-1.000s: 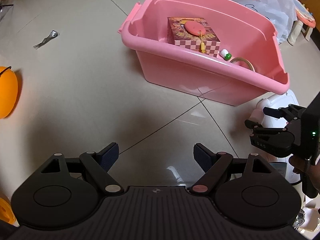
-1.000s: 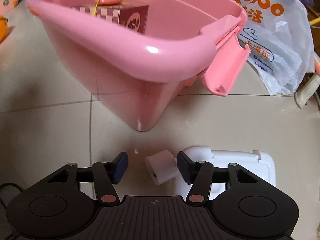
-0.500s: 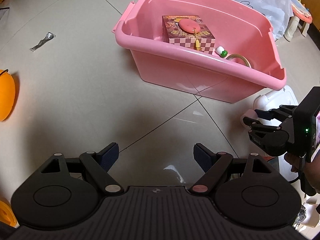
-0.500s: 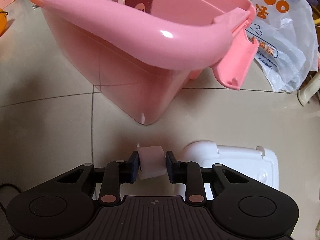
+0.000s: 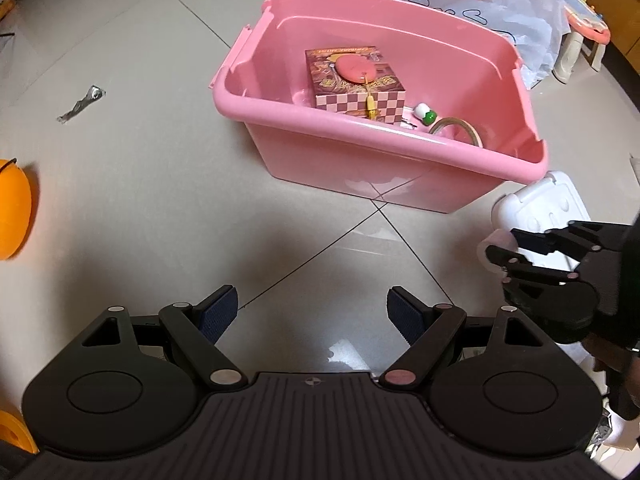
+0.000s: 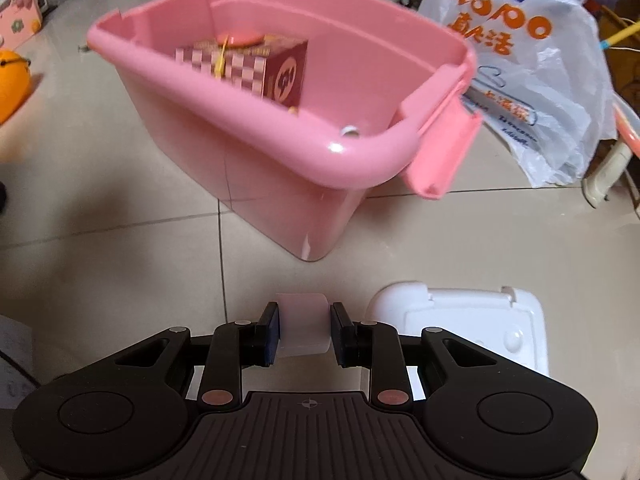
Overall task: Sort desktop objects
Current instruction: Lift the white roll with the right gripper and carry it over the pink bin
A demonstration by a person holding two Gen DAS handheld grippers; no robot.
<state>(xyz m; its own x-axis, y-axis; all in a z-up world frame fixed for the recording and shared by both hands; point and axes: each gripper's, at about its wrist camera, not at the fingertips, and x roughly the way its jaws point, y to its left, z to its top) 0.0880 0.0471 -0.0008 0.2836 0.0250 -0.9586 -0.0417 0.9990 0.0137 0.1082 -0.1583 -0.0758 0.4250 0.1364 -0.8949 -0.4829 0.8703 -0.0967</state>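
Observation:
My right gripper is shut on a pale pink roll and holds it above the floor, in front of the pink bin. In the left wrist view the right gripper holds the roll at the far right. The pink bin holds a checkered box with a pink disc on top, a small green and white piece and a tape ring. My left gripper is open and empty over bare floor.
A white plastic lid lies on the floor right of the roll. A white shopping bag lies behind the bin. An orange object is at the left edge. A foil scrap lies on the tiles.
My right gripper closed on the pink roll and lifted it off the floor toward the bin. The left gripper stayed open and drew back a little.

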